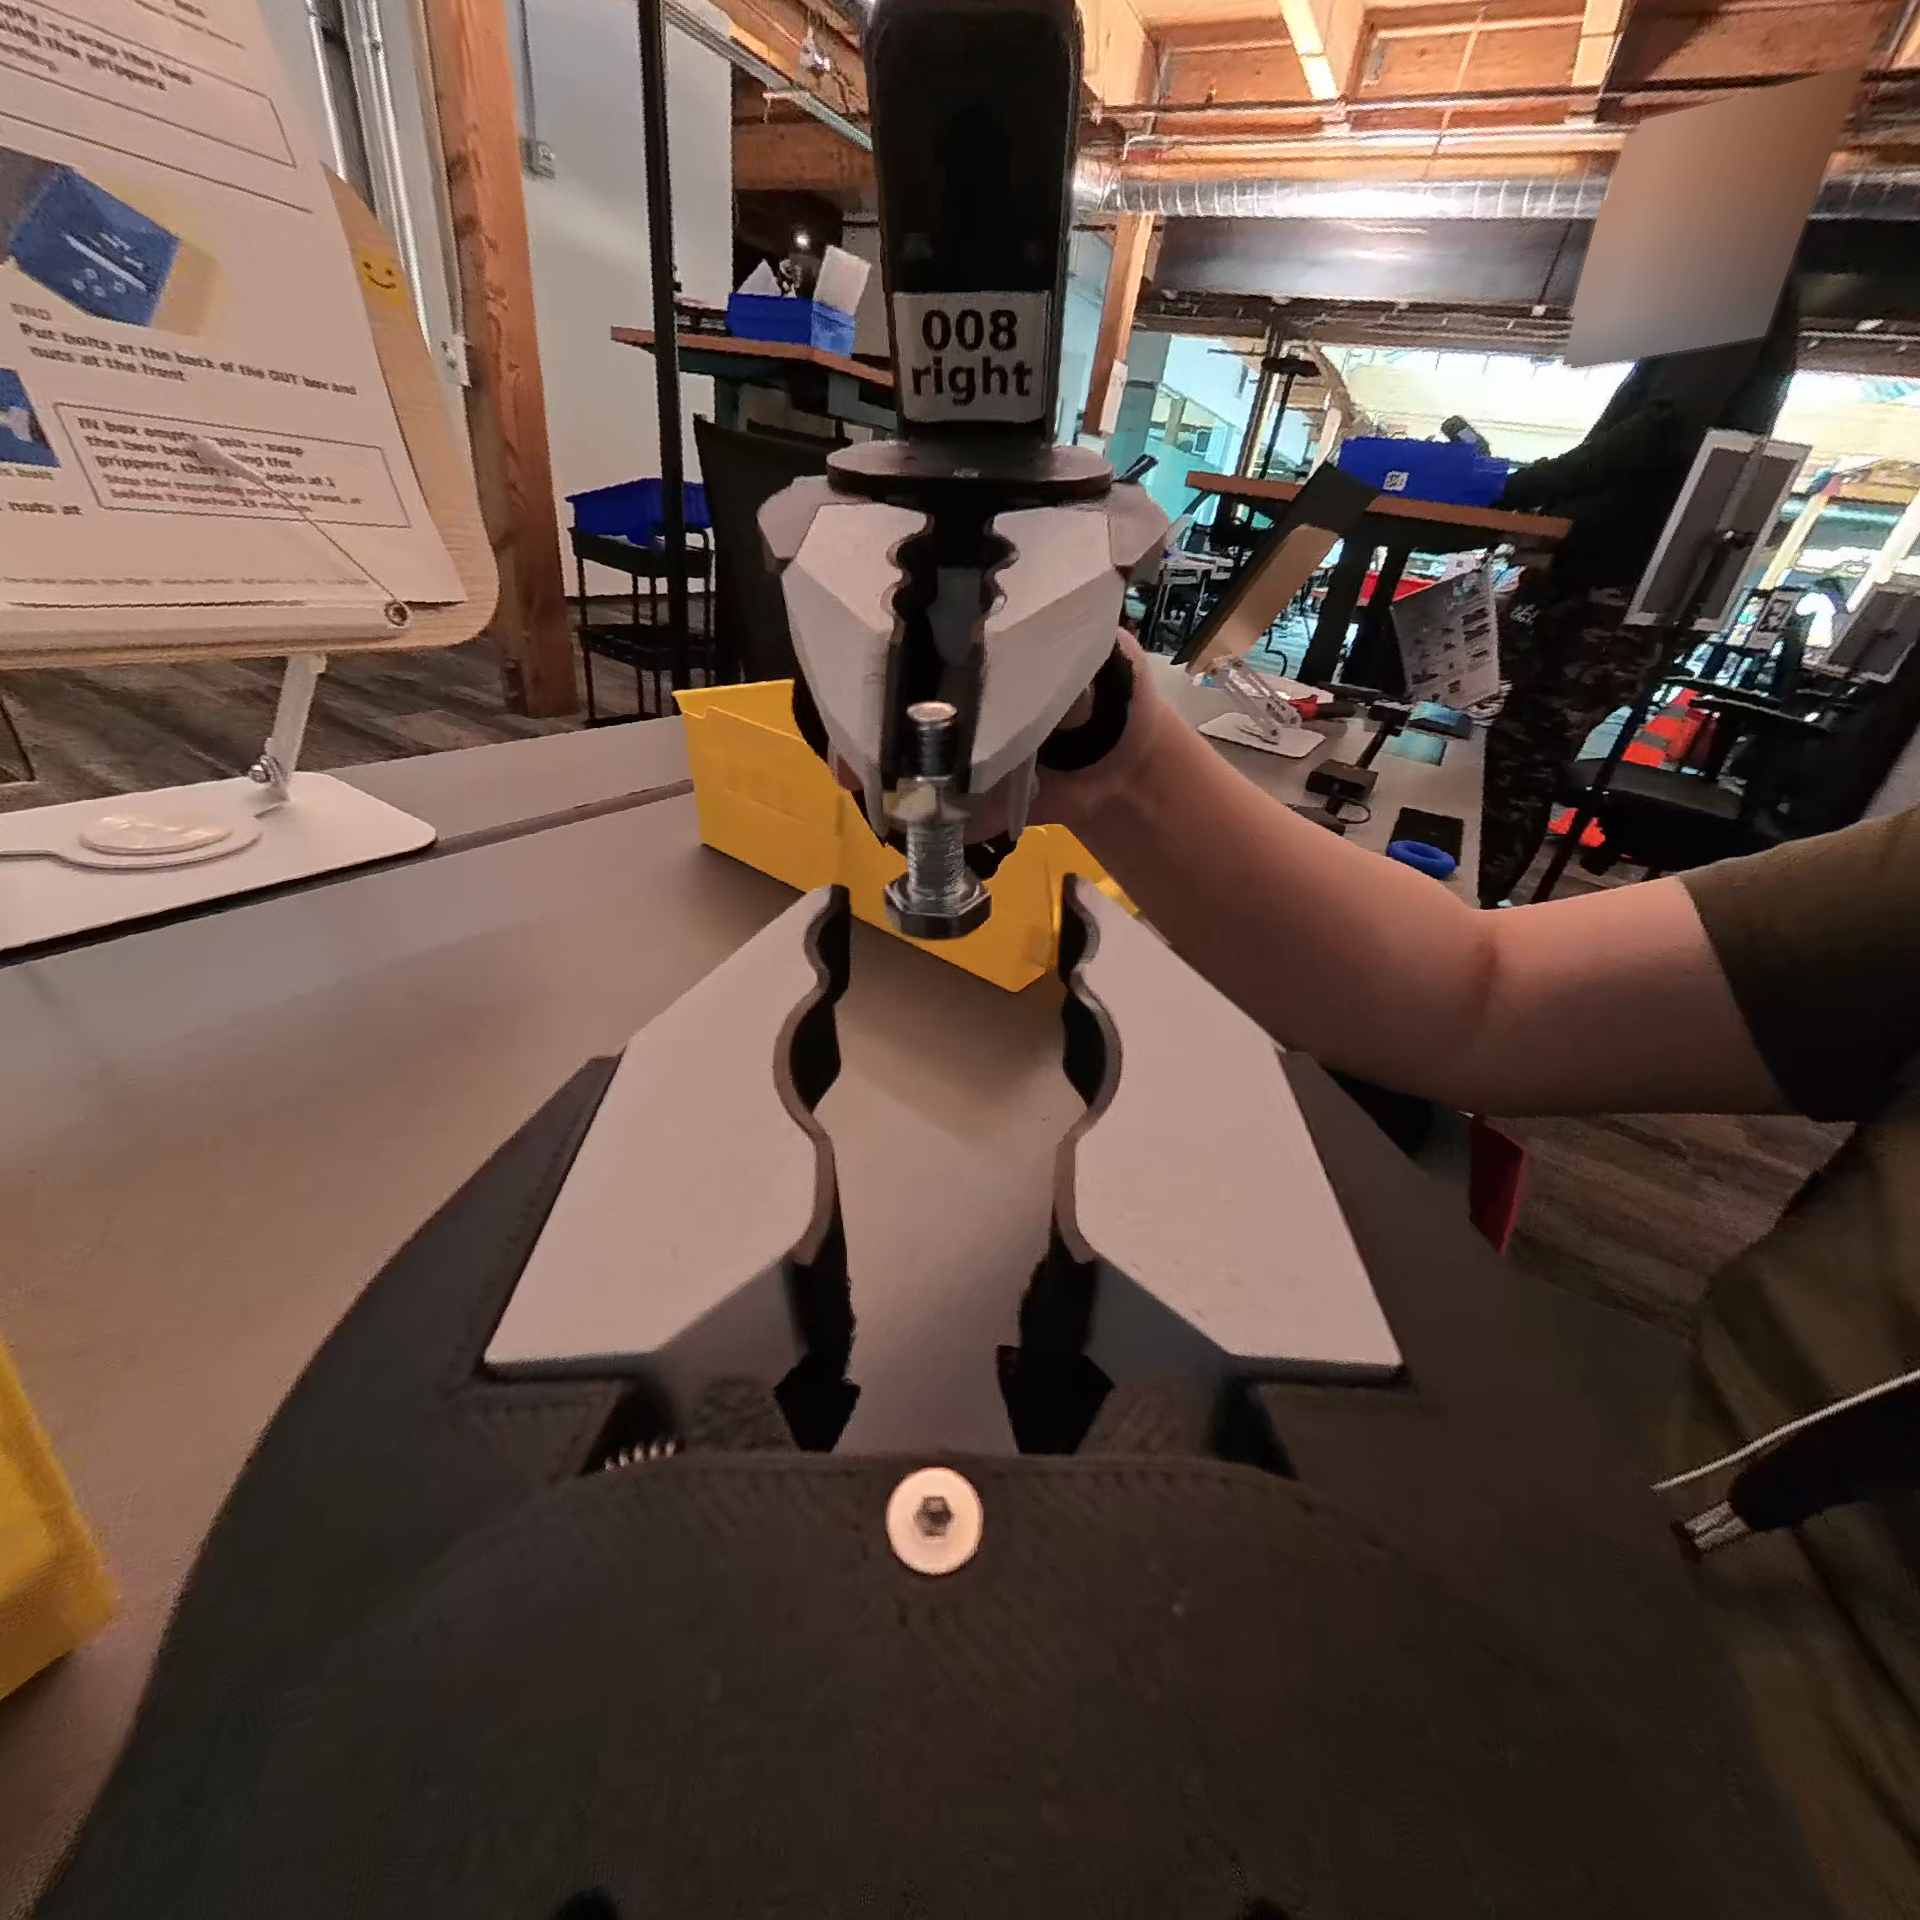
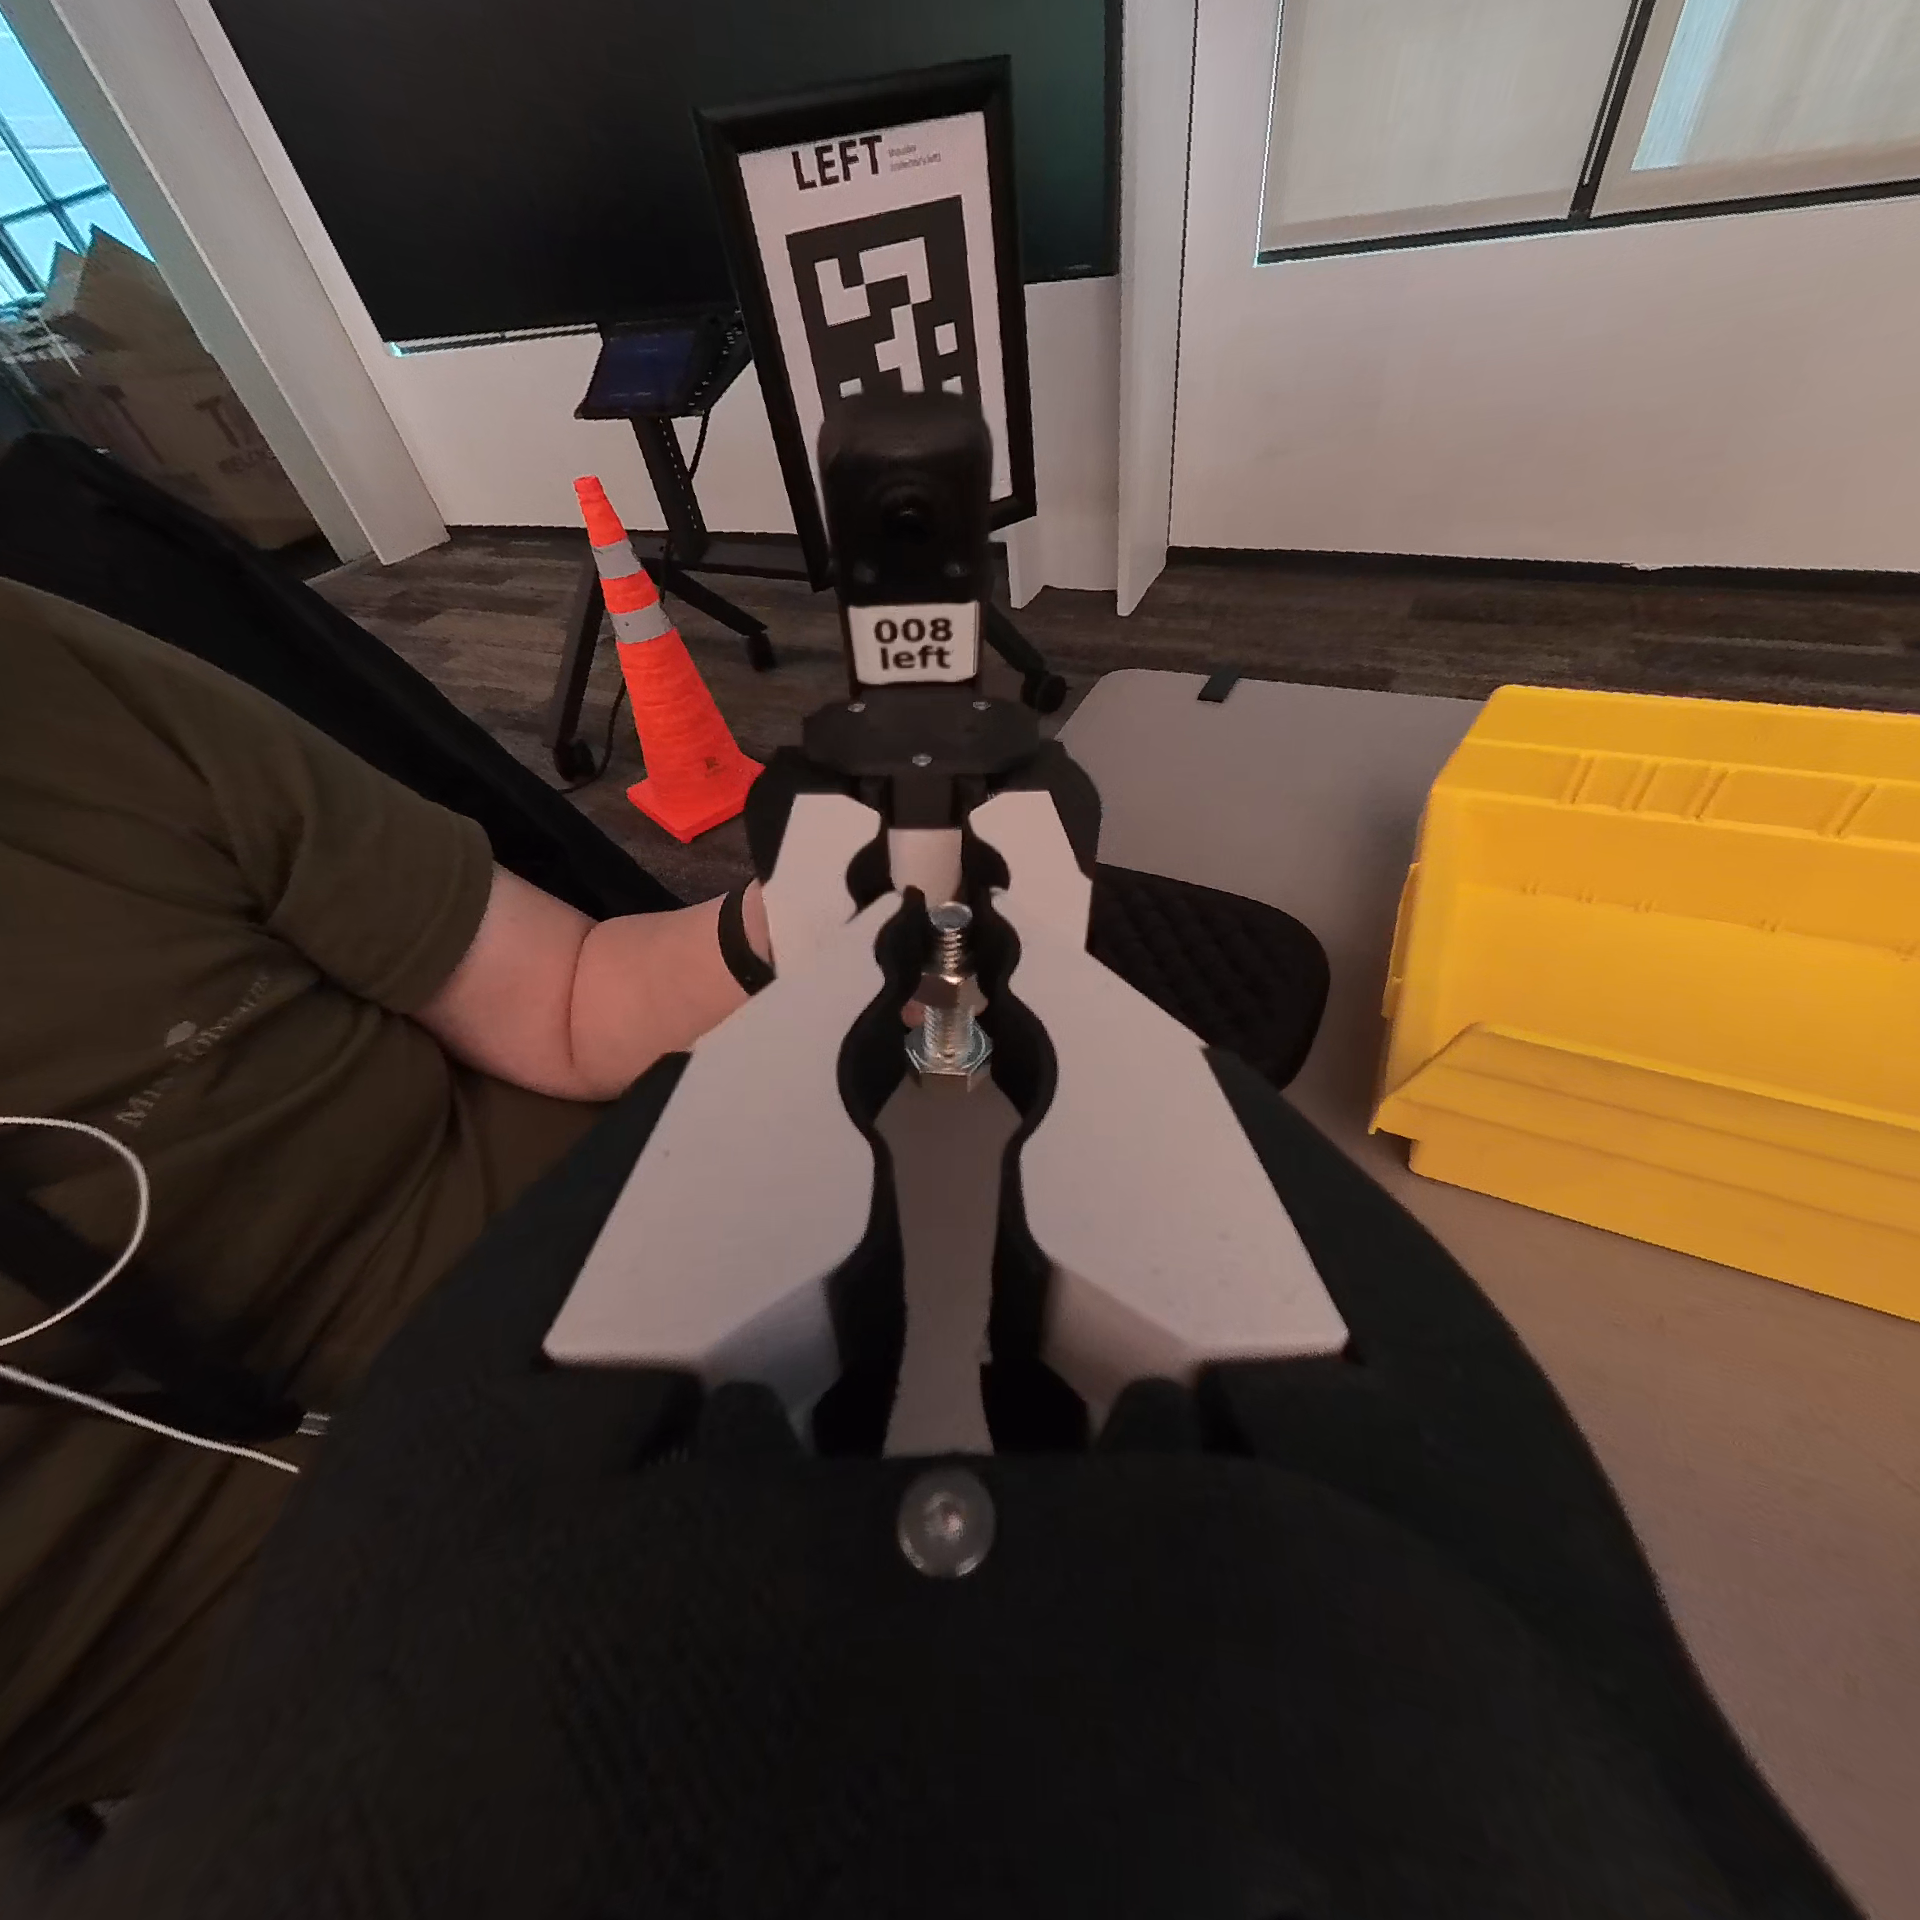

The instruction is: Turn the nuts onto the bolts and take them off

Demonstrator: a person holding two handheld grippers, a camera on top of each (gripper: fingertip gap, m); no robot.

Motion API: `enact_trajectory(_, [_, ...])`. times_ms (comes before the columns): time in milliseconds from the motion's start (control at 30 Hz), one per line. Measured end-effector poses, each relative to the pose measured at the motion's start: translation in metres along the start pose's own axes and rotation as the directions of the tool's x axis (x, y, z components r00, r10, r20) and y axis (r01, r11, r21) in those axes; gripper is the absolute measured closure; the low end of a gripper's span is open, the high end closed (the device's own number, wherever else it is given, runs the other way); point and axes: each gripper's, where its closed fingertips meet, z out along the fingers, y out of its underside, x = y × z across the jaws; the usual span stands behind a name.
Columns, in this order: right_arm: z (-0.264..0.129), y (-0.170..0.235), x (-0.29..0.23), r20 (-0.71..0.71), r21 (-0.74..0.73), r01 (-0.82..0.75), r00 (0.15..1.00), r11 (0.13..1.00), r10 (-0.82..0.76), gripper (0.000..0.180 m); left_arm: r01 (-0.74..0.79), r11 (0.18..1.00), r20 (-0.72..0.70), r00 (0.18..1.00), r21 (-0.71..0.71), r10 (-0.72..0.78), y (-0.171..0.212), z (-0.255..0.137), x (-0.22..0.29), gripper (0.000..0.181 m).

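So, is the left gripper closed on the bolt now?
No, the left gripper has its fingers spread apart on either side of the bolt, which the right gripper clamps.

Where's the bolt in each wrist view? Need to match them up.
Left wrist view: bolt centre, above middle, held in the right gripper, just beyond the open left fingertips.
Right wrist view: bolt centre, at the right gripper's fingertips, the left gripper facing it.
Shared landmark: the nut on its thread.
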Motion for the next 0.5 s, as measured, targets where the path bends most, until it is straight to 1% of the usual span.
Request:
enact_trajectory(33, [0.000,-0.001,-0.001,0.004,0.003,0.000,1.000,1.000,0.000,0.172,-0.008,1.000,0.007,1.000,0.003,0.008,0.000,0.000,0.000,0.149])
enact_trajectory(67, [0.000,-0.001,-0.001,0.007,0.003,0.001,1.000,1.000,-0.001,0.172,-0.014,1.000,0.012,1.000,0.007,0.014,0.000,0.001,0.000,0.161])
enact_trajectory(200, [0.000,-0.004,-0.002,0.012,0.029,0.004,1.000,1.000,-0.004,0.172,-0.015,1.000,0.026,1.000,0.027,0.014,-0.002,0.001,-0.002,0.163])
enact_trajectory(233, [-0.001,-0.006,-0.003,0.021,0.052,0.009,1.000,0.999,-0.010,0.163,-0.018,0.999,0.027,0.999,0.038,0.017,-0.004,0.000,-0.002,0.163])
enact_trajectory(267, [-0.001,-0.009,-0.001,0.012,0.073,0.001,1.000,0.997,-0.002,0.143,-0.023,0.998,0.040,0.999,0.051,0.021,-0.006,-0.001,-0.003,0.163])
enact_trajectory(300, [-0.003,-0.010,0.003,-0.009,0.080,-0.006,1.000,0.997,0.007,0.136,-0.030,0.997,0.053,0.998,0.067,0.026,-0.009,-0.003,-0.004,0.163])
enact_trajectory(367, [-0.007,-0.008,0.008,-0.018,0.084,-0.018,1.000,0.996,0.020,0.145,-0.030,0.995,0.065,0.998,0.094,0.024,-0.014,-0.007,-0.006,0.163])
enact_trajectory(433, [-0.007,-0.005,0.004,0.035,0.077,-0.053,0.998,0.996,0.050,0.153,-0.018,0.994,0.066,0.998,0.106,0.011,-0.016,-0.010,-0.007,0.163])
enact_trajectory(500, [-0.004,0.000,0.004,0.048,0.056,-0.077,0.996,0.995,0.074,0.154,-0.017,0.995,0.070,0.998,0.097,0.011,-0.015,-0.011,-0.007,0.163])
